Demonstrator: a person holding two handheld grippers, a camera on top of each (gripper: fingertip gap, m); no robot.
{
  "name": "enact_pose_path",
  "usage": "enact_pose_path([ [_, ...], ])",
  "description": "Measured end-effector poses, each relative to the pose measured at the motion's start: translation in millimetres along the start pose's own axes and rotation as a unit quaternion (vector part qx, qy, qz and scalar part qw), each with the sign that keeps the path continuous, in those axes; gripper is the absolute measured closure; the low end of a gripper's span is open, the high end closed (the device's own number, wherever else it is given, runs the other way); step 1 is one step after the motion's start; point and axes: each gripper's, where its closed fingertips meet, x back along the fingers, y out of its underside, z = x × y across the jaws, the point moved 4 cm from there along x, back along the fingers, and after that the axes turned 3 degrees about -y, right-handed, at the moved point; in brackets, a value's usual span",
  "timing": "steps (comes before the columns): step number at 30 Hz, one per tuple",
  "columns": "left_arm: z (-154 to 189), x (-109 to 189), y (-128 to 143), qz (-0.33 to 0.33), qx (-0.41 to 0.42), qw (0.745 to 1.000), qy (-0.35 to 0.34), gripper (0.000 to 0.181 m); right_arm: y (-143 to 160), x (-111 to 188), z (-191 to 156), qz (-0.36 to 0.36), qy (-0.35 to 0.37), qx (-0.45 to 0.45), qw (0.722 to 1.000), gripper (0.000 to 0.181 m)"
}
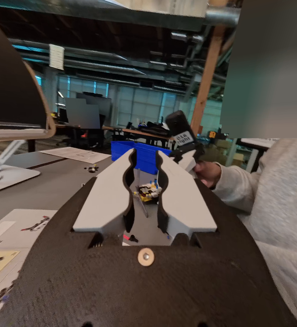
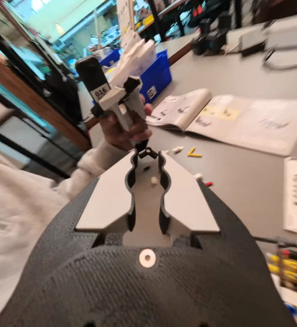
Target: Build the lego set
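A small black angled lego connector piece (image 2: 147, 153) is pinched at the tips of the right gripper (image 2: 147, 154). The left gripper (image 1: 146, 153) is held with jaws spread, above the yellow-white-black partly built lego model (image 1: 148, 192) lying on the grey surface (image 1: 43, 191).

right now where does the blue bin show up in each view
Left wrist view: the blue bin sits at centre, on the table just beyond the left gripper's fingers.
Right wrist view: the blue bin is upper centre, behind the other gripper held up in a hand.
Shared landmark: the slanted wooden post.
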Motion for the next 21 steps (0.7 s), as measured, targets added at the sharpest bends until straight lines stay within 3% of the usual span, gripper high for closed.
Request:
enact_pose_path([
  [4, 24, -15, 24, -0.071, -0.010, 0.995, 0.076, 0.153, 11, -3, -1, -0.036, -0.081, -0.136, 0.987, 0.161],
  [8, 38, -20, 41, -0.125, 0.016, 0.983, 0.135, 0.153, 7, 3, 1, -0.036, -0.117, -0.195, 0.973, 0.161],
  [12, 42, -24, 52, -0.143, -0.001, 0.979, 0.142, 0.158, 11, 5, -4, -0.065, -0.156, -0.231, 0.958, 0.161],
  [14, 44, -24, 57, -0.153, -0.014, 0.978, 0.143, 0.169, 10, 4, -5, -0.058, -0.173, -0.247, 0.952, 0.161],
  [21, 38, -23, 53, -0.151, -0.004, 0.980, 0.133, 0.174, 1, 4, -4, -0.010, -0.200, -0.256, 0.946, 0.161],
])
